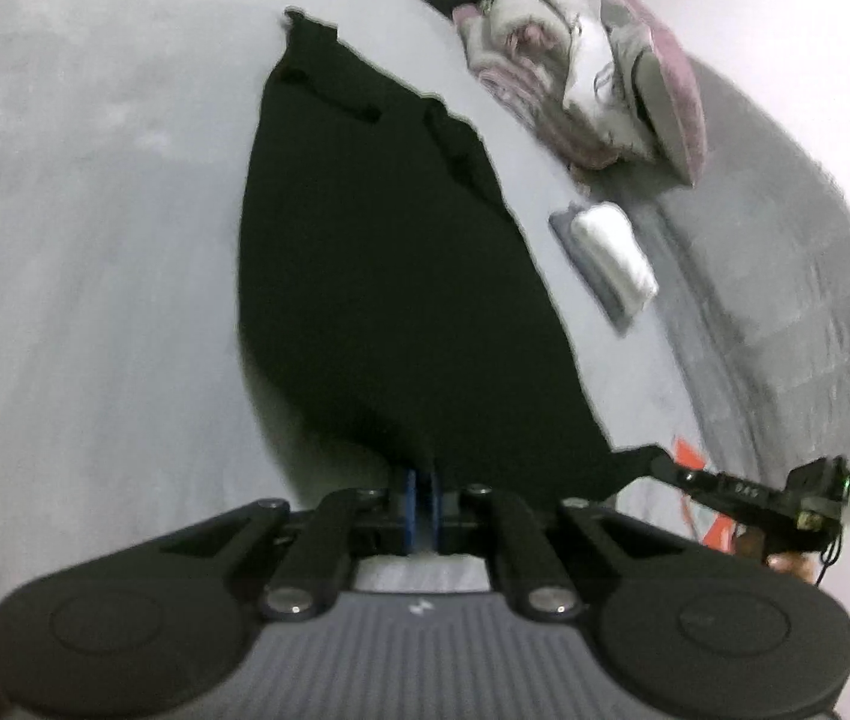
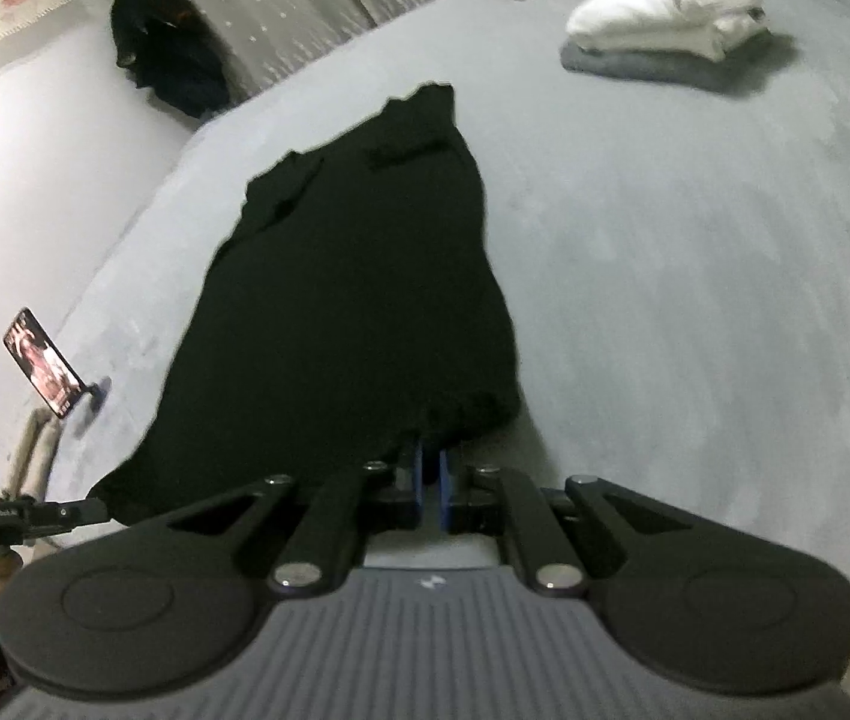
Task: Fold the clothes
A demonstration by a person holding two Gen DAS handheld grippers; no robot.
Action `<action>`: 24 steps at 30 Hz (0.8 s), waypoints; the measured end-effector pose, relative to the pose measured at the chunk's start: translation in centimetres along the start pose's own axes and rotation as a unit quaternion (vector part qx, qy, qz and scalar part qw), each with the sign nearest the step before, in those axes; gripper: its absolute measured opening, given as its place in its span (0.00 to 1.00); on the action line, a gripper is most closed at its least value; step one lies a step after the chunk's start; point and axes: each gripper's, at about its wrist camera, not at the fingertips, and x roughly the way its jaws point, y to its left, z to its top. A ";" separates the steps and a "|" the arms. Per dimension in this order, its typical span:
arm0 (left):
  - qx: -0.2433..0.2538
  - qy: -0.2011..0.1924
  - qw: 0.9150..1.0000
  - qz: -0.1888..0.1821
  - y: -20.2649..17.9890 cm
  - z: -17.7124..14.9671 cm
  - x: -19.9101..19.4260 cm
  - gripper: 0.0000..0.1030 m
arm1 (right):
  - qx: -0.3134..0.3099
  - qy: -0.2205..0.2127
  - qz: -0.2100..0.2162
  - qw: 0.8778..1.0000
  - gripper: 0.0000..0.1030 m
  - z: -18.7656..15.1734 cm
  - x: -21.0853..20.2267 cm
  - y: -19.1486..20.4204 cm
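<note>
Fingers [image 1: 422,489] pinching black garment [image 1: 377,276] hem, grey bed [image 1: 95,240]

We are making out small white lettering on the left gripper [image 2: 86,510], lower left of the right wrist view, too blurred to spell out.

Dim, flat indoor light, soft motion blur throughout, strong fisheye bending at edges, black corners

The black garment [image 1: 389,276] is covering both grippers' fingertips at lower centre; a phone [image 2: 44,363] at left is showing a screen too blurred to read.
</note>
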 end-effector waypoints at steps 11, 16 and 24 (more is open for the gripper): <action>-0.066 -0.049 0.996 0.041 1.3 7.3 3.0 0.04 | 0.014 -0.015 -0.004 1.000 0.06 7.1 3.9 -0.1; -0.100 -0.068 0.991 0.060 3.0 8.9 5.2 0.04 | 0.023 -0.017 -0.015 0.999 0.06 9.4 6.4 -1.0; -0.107 -0.116 0.986 0.061 4.3 11.0 6.6 0.04 | 0.015 -0.036 -0.029 0.999 0.06 11.1 9.9 -2.0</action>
